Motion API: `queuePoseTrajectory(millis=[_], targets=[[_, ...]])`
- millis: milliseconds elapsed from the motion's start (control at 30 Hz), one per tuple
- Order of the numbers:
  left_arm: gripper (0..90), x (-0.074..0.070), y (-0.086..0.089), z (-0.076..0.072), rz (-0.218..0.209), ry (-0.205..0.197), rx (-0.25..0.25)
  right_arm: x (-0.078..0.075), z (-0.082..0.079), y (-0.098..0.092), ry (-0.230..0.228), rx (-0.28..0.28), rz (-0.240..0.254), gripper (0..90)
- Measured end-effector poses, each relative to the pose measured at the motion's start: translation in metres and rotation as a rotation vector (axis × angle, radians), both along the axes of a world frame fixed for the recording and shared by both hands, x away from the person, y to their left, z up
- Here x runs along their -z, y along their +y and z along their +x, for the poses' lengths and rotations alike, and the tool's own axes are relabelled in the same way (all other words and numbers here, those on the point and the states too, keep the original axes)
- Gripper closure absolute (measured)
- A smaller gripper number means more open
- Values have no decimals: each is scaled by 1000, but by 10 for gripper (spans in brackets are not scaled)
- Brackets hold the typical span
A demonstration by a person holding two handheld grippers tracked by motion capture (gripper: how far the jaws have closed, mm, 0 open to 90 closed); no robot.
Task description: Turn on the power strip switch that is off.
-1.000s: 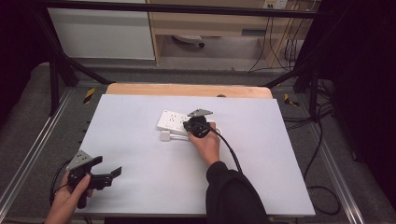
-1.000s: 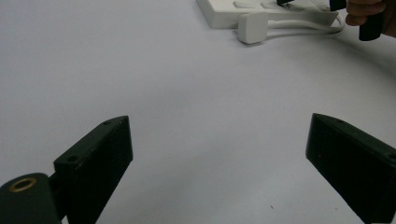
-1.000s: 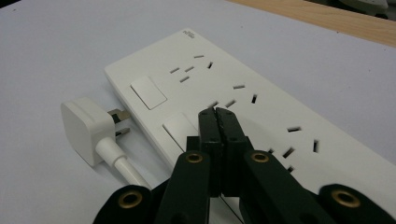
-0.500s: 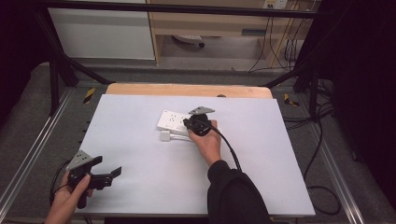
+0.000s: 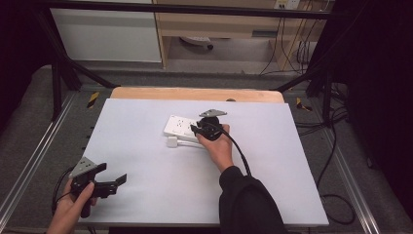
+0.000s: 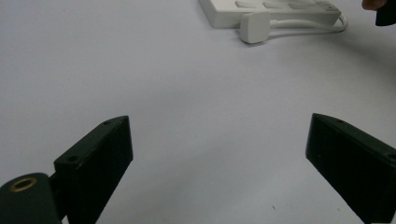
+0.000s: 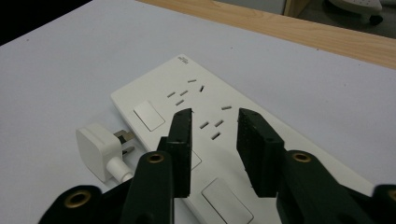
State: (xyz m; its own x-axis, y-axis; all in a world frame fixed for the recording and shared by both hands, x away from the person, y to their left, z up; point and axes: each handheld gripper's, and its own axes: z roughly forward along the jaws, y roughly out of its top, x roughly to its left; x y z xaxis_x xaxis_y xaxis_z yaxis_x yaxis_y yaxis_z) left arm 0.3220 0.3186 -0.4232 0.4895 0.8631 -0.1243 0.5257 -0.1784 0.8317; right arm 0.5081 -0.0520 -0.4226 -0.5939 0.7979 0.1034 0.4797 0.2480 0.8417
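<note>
A white power strip (image 5: pixel 176 125) lies flat at the middle of the white table (image 5: pixel 146 161), with its white plug (image 5: pixel 172 142) resting loose on the table beside its near end. My right gripper (image 5: pixel 197 129) hovers just over the strip. In the right gripper view its jaws stand a little apart above the socket holes of the strip (image 7: pixel 187 93), nothing between them (image 7: pixel 212 122), and the plug (image 7: pixel 95 149) lies to their left. My left gripper (image 5: pixel 117 180) is at the table's near left corner, wide open and empty (image 6: pixel 215 163); the strip (image 6: pixel 266 7) and plug (image 6: pixel 254 21) lie far ahead of it.
A wooden board edge (image 5: pixel 195 93) runs along the table's far side. Metal rails (image 5: pixel 34 161) flank the table, and cables (image 5: pixel 336 146) trail on the floor to the right. A black cable (image 5: pixel 238 151) runs from the right gripper along the sleeve.
</note>
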Motion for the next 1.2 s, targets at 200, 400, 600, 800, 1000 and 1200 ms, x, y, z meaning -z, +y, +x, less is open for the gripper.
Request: queuePoseTrajectory(millis=[200, 400, 600, 800, 1000, 1200], targets=[[73, 0, 0, 0, 1, 2, -1, -2, 1, -3, 17, 17, 11, 493], [73, 0, 0, 0, 2, 3, -2, -4, 3, -7, 30, 39, 8, 347], [72, 0, 0, 0, 4, 6, -16, -5, 4, -10, 45, 58, -2, 151], [70, 0, 0, 1, 2, 9, -16, -8, 4, -15, 62, 82, 0, 27], [70, 0, 0, 0, -2, 8, -18, -11, 3, -19, 92, 86, 2, 33], [70, 0, 0, 0, 1, 9, -18, -17, 1, -21, 76, 75, 8, 53]])
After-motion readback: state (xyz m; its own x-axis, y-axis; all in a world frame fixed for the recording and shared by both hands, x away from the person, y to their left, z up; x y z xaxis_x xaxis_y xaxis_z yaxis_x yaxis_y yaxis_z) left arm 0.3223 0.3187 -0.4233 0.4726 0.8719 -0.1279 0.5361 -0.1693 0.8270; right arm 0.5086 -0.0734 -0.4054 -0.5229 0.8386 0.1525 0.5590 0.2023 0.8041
